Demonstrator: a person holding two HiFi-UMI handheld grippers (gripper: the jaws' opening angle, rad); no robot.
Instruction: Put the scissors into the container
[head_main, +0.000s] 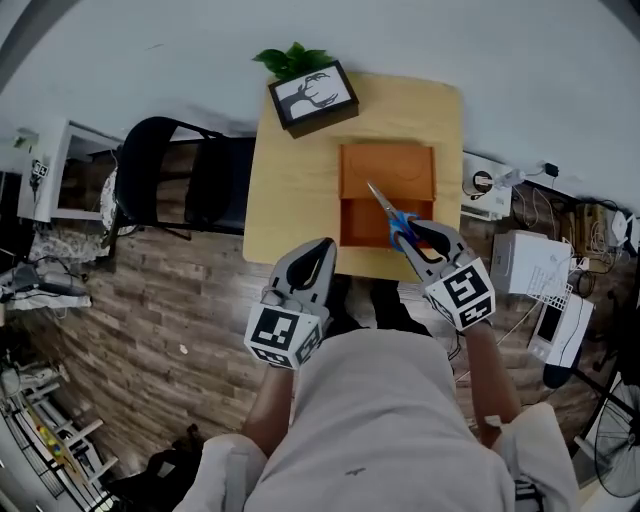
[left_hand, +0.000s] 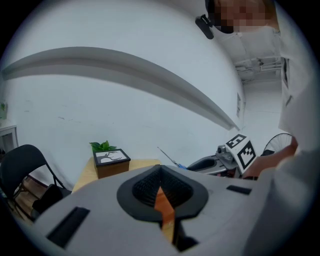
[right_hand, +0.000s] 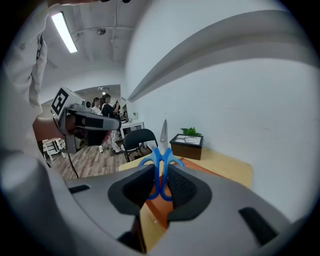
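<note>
Right tongs (right_hand: 160, 181) clamped on scissors (right_hand: 161, 152) handles, blades pointing ahead above orange container (head_main: 385, 172). Left tongs (left_hand: 161, 191) pressed together, empty, alongside at worktop (head_main: 298, 190) edge.

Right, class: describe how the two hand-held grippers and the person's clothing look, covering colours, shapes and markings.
The left hand-held gripper and right hand-held gripper are grey, tapering shells with black ribbed pads lining the jaws. Each carries a cube of black-and-white square markers. The person wears a pale shirt with loose short sleeves.
</note>
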